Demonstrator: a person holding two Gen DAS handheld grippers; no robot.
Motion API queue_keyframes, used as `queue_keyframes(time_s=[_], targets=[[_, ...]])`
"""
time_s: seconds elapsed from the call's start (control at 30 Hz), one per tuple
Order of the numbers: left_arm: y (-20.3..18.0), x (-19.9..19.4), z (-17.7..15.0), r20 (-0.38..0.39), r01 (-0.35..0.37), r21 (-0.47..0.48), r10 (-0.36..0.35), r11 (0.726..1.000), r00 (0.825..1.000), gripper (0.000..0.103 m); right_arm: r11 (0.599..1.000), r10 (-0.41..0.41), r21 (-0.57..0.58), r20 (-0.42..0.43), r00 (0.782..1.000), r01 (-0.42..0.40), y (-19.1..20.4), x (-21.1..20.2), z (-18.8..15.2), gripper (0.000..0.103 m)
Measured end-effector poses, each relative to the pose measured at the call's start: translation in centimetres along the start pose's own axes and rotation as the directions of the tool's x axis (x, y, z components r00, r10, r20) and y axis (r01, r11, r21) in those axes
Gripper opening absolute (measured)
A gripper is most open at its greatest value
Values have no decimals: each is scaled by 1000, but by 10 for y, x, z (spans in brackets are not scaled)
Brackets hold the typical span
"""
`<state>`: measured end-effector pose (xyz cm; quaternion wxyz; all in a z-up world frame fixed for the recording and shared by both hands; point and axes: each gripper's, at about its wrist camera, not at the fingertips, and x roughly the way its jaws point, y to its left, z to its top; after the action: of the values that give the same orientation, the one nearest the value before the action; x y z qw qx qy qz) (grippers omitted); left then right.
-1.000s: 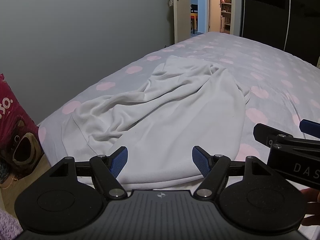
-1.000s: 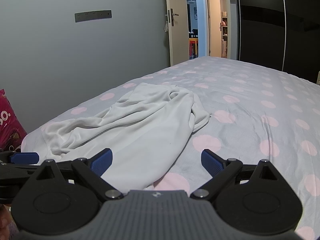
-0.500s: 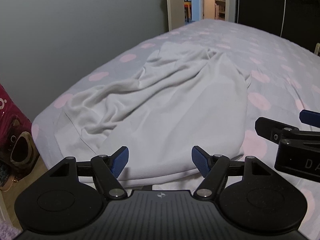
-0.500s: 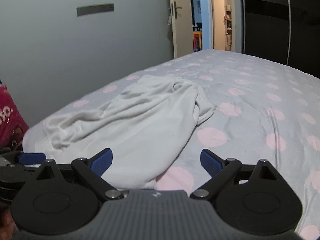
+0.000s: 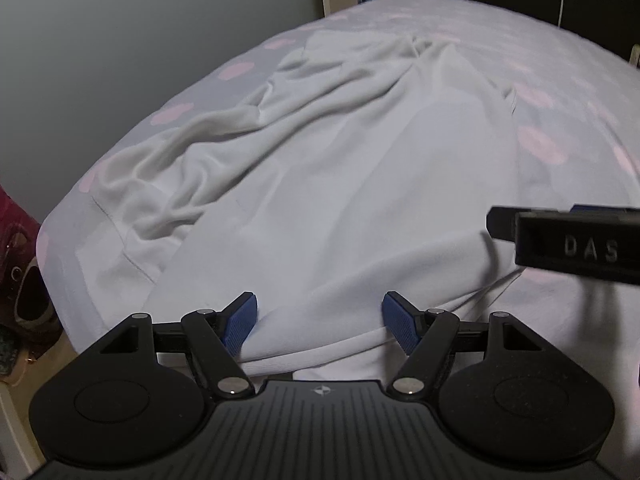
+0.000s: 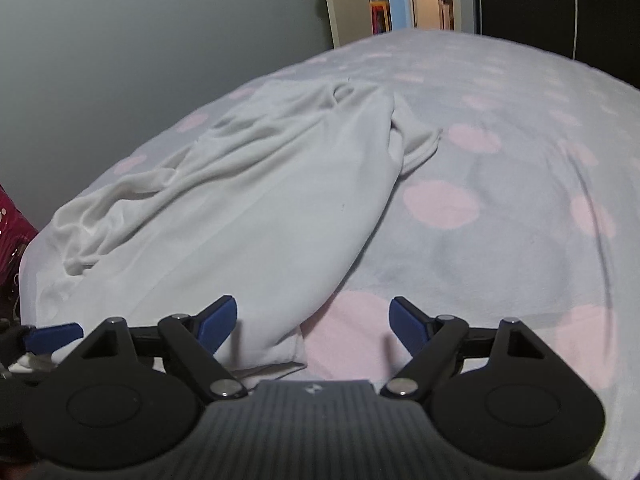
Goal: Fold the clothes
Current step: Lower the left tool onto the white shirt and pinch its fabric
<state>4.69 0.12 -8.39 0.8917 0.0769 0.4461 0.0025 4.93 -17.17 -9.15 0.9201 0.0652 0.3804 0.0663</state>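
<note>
Bed (image 6: 520, 248) fills both views: grey cover with pale pink dots, grey wall (image 6: 140, 60) behind it, open doorway (image 6: 394, 0) at the far end. White garment (image 6: 248, 216) lies crumpled on the near left part of the bed. Its long axis runs from the near edge away toward the doorway, slanting slightly right; the far end bunches into a rolled fold, the left side is gathered in ridges, the right half lies smoother. Near hem sits at the bed's front edge. In the left wrist view the garment (image 5: 340, 184) spans most of the frame. Red patterned bag (image 5: 16, 264) stands on the floor off the bed's left corner. Left gripper (image 5: 319, 322): jaws spread wide, blue pads on either side of the near hem, nothing pinched; contact with the cloth cannot be judged. Right gripper (image 6: 313, 323): jaws equally wide, left pad over the hem's right corner, right pad over bare cover, nothing held. Right gripper also visible from the side at the right edge of the left wrist view, just beside the garment's right border.
</note>
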Motion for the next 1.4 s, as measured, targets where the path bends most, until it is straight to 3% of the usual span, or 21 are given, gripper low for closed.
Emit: queue_keyframes(time_s=[0.2, 0.23, 0.3, 0.37, 0.47, 0.6, 0.77, 1.0, 1.17, 1.27, 1.4], targets=[[-6, 10, 1, 4, -8, 0, 8, 1000, 1000, 71, 999, 32, 26, -34, 999, -31, -4, 25, -1, 69], [-6, 10, 2, 12, -3, -11, 3, 1000, 1000, 67, 999, 34, 14, -24, 999, -33, -3, 27, -2, 66], [-4, 11, 3, 25, 20, -30, -19, 999, 1000, 55, 998, 65, -25, -9, 998, -65, 1, 28, -2, 40], [-5, 10, 5, 37, 45, -26, -44, 999, 998, 43, 994, 104, -33, -2, 995, -104, 5, 27, 0, 23], [-12, 8, 6, 56, 38, 10, -38, 999, 998, 28, 994, 98, -53, 35, 995, -96, 9, 19, 0, 12], [-13, -2, 11, 87, 51, 19, -52, 999, 995, 12, 996, 64, -62, 106, 992, -58, 9, -1, 3, 10], [-22, -31, 17, 156, 142, 49, -148, 989, 977, 9, 998, 8, -68, 194, 981, 5, 9, -27, 7, 8], [-47, -88, 20, 241, 228, 160, -262, 961, 934, 7, 987, -143, -29, 281, 949, 157, -1, -84, 11, 7], [-54, -125, 16, 247, 311, 193, -353, 930, 902, 7, 976, -201, -24, 304, 931, 218, -9, -131, 5, 5], [-53, -142, 12, 245, 374, 211, -419, 903, 874, 8, 967, -237, -12, 323, 916, 255, -16, -160, -4, 4], [-52, -159, 9, 270, 383, 241, -440, 892, 856, 8, 946, -314, 26, 339, 887, 324, -32, -197, -12, 3]])
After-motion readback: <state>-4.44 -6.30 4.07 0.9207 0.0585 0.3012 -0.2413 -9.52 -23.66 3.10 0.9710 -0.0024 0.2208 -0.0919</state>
